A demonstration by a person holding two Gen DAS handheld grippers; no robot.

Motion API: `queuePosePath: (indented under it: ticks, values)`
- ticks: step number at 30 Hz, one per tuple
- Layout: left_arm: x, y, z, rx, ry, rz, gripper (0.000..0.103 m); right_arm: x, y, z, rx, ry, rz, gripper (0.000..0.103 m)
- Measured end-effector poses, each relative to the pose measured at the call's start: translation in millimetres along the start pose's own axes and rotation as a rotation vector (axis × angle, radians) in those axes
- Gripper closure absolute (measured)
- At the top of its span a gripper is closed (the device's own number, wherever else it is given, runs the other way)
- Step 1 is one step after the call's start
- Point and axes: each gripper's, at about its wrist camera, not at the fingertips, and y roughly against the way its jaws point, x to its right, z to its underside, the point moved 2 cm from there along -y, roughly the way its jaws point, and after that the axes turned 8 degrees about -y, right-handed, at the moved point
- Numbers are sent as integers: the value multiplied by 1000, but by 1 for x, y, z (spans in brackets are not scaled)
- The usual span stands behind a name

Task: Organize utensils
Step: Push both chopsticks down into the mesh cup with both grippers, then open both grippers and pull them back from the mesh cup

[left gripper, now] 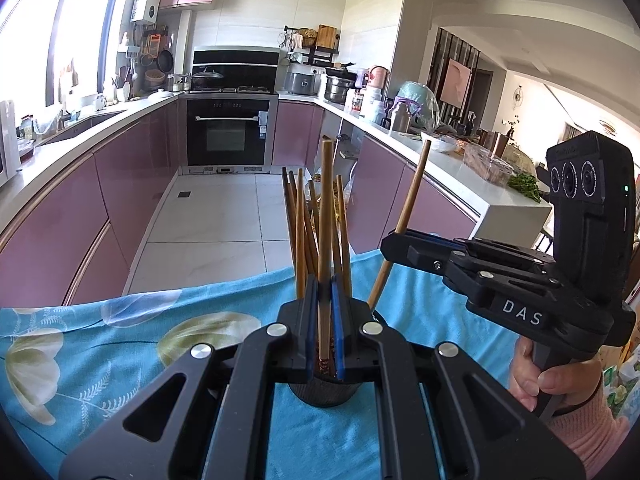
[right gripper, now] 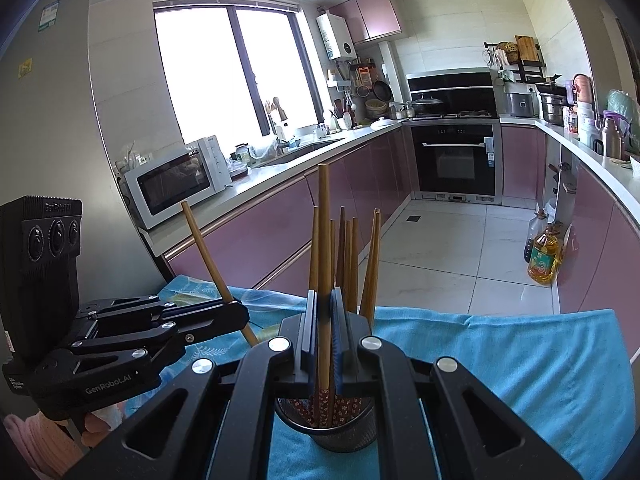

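Closed black left gripper (left gripper: 325, 300) pinching 1 upright brown wooden chopstick (left gripper: 326, 216) above dark mesh cylindrical holder (left gripper: 324, 394) on blue floral cloth (left gripper: 100, 344); closed black right gripper (right gripper: 325, 312) pinching another brown wooden chopstick (right gripper: 324, 216), tip inside holder among several others

Left gripper (left gripper: 325, 304) shut tight on one chopstick (left gripper: 326, 240), pointing a bit down. Right gripper (right gripper: 325, 316) shut tight on another chopstick (right gripper: 325, 264), also tipped down. Hand (left gripper: 556, 380) in pink sleeve (left gripper: 588, 428) wraps right gripper's handle. Both grippers side by side, close together.
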Motion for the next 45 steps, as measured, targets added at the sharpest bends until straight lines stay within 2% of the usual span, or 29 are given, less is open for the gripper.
queuePosePath:
  ticks: [15, 45]
  values:
    - [-6, -26, 6, -41, 7, -23, 95, 3, -17, 4, -44, 3, 11, 97]
    - [-11, -56, 7, -81, 2, -33, 94, 13, -39, 1, -65, -50, 33, 95]
